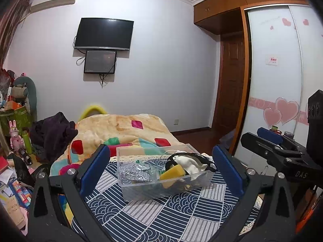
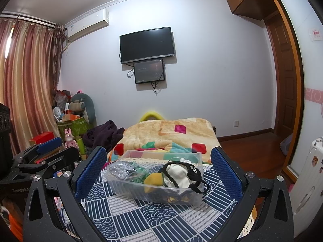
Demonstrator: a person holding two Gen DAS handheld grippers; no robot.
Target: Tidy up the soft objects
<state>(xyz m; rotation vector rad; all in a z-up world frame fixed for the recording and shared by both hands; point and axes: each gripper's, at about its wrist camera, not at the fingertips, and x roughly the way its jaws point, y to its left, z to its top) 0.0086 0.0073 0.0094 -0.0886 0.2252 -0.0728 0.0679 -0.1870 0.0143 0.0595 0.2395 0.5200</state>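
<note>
Home bedroom, lived-in. Bed [image 2: 171,133] under a cream fleece blanket with coloured squares. Wall-mounted TV [image 2: 147,44] with a smaller screen [image 2: 149,71] hung below it, cables dangling. Split air conditioner [image 2: 87,25] high by striped curtains [image 2: 28,76]. Built-in wardrobe, sliding doors [image 1: 282,70] with pink heart decals. Plush toys [image 2: 82,105] and boxes heaped in the corner; wooden door [image 1: 232,80], wood floor
</note>
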